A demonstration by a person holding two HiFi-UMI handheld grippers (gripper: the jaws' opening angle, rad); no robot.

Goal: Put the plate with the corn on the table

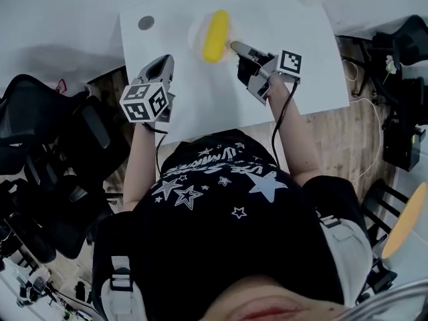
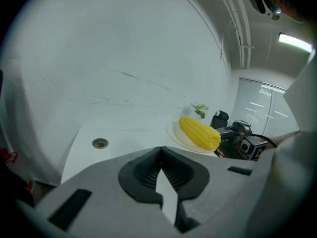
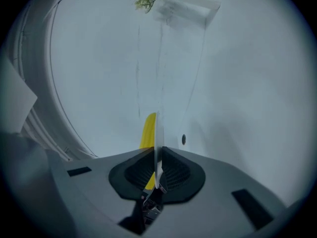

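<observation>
While the right gripper (image 1: 235,45) pinches the plate (image 1: 194,32) rim, corn (image 1: 215,35) lies just beyond.
Left gripper (image 1: 162,64) pressed together, empty, beside the plate.

Person wears a black short-sleeved T-shirt (image 1: 221,179) printed with white stars. Left gripper (image 1: 162,62) and right gripper (image 1: 234,44): grey bodies, black ribbed pads (image 2: 146,175). Each bears a black-and-white marker cube (image 1: 144,102) and a black cable (image 1: 275,129).

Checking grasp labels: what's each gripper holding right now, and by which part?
The right gripper is shut on the plate, gripping its rim; the corn lies on it. The left gripper holds nothing.
</observation>
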